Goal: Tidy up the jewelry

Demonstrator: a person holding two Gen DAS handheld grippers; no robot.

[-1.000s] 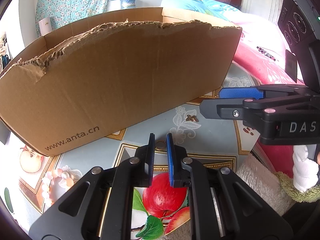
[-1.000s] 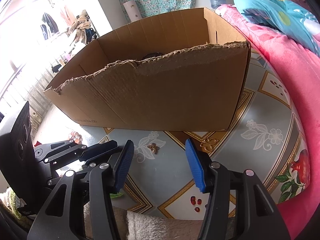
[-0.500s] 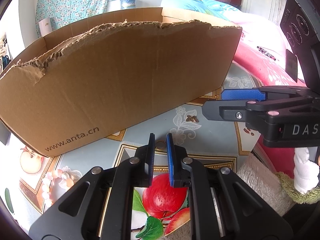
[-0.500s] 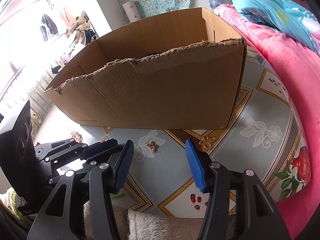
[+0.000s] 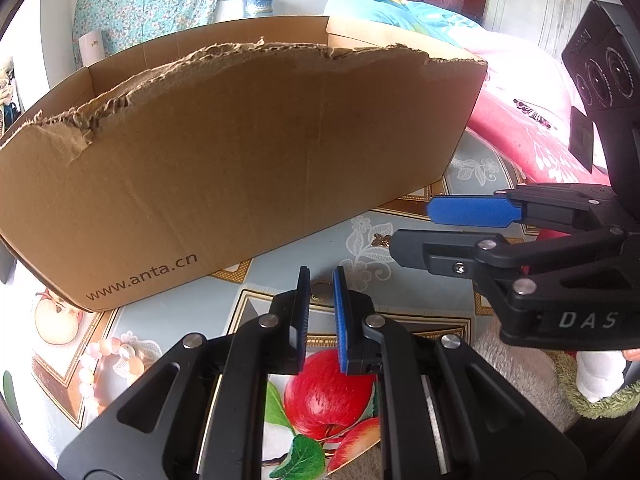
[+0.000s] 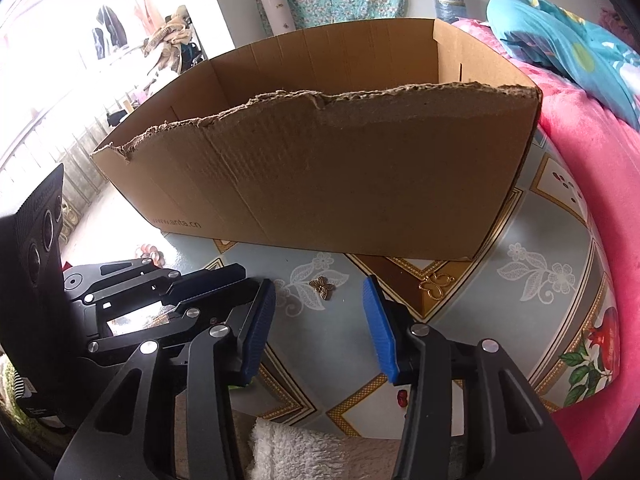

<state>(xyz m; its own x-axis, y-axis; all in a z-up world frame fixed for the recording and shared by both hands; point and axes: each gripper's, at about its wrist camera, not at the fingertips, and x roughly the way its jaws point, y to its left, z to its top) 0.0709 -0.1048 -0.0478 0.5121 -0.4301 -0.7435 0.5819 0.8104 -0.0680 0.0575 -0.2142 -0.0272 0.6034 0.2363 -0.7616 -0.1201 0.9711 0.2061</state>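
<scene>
**Asker:** Where did the job stand when you looked?

**Me:** Early, by my reading. The butterfly charm (image 6: 323,287) lay loose on the patterned tablecloth (image 6: 520,320), centre of the right view, just ahead of my right claw (image 6: 319,328), whose blue fingers stood wide apart with nothing between them. A small ring (image 5: 320,291) sat on the cloth at the lower centre of the left view, right beyond the tips of my left claw (image 5: 321,312). Those fingers were drawn close with a narrow gap, and I saw nothing gripped in them.

**Asker:** Anything put away?

**Me:** I couldn't say. The cardboard box (image 5: 240,160) filled the upper half of both views, and its torn front wall hid the floor inside (no piece of jewellery showed in it). A pink bead bracelet (image 5: 100,364) also lay out on the cloth at the lower left of the left view. So at least three pieces remained, I judged.

**Asker:** What was in the way?

**Me:** Mainly that tall box wall, which anything would need lifting over. The two claws sat close together, the right one crossing the right side of the left view near the charm, so they could crowd each other. A pink blanket (image 6: 580,200) bordered the cloth at right, and a fuzzy towel (image 6: 304,452) lay at the bottom edge.
</scene>
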